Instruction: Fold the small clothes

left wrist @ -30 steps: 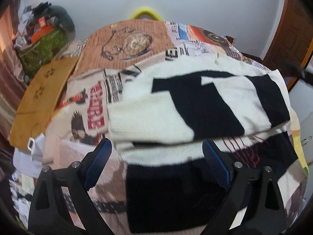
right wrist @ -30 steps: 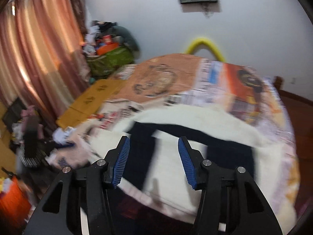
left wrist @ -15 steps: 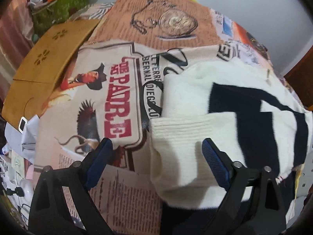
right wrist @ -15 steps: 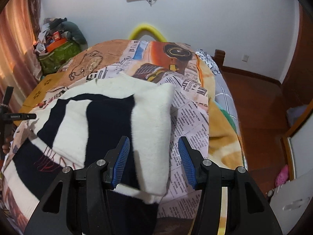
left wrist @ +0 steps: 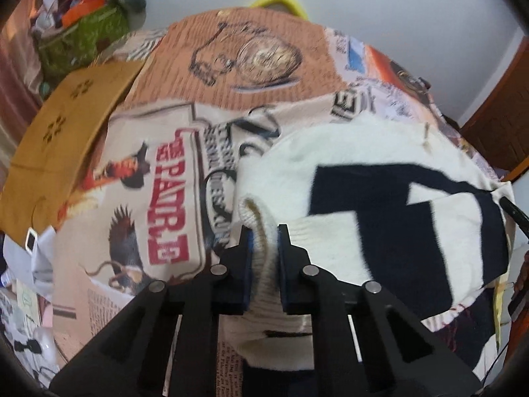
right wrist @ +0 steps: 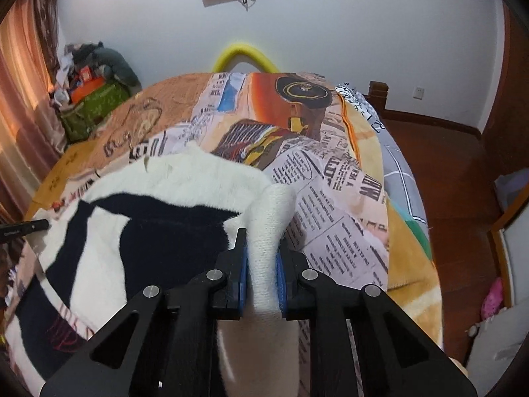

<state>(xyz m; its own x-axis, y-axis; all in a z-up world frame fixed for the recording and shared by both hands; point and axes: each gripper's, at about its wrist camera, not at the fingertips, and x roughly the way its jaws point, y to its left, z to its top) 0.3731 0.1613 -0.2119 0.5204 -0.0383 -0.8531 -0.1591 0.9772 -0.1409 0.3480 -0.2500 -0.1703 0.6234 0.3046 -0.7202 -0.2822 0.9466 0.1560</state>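
Observation:
A cream and black knit sweater (left wrist: 380, 205) lies partly folded on a bed with a newspaper-print cover (left wrist: 172, 178). In the left wrist view my left gripper (left wrist: 264, 231) has its jaws closing, and the blue pads pinch the ribbed cream edge at the sweater's left side. The right wrist view shows the same sweater (right wrist: 148, 231) spread to the left. There my right gripper (right wrist: 261, 235) has its jaws closing too, pads pressed on the ribbed cream edge (right wrist: 271, 218) at the sweater's right side. The cloth bunches up between both pairs of fingers.
A brown cardboard sheet (left wrist: 62, 132) lies along the bed's left edge, with a green bag and clutter (right wrist: 96, 106) behind it by the curtain. A yellow curved bar (right wrist: 244, 56) rises at the bed's far end. Wooden floor (right wrist: 446, 172) lies to the right.
Both grippers went from open to shut on the sweater's ribbed edges. The left one shifted to the sweater's left side, the right one to its right side, both lower.

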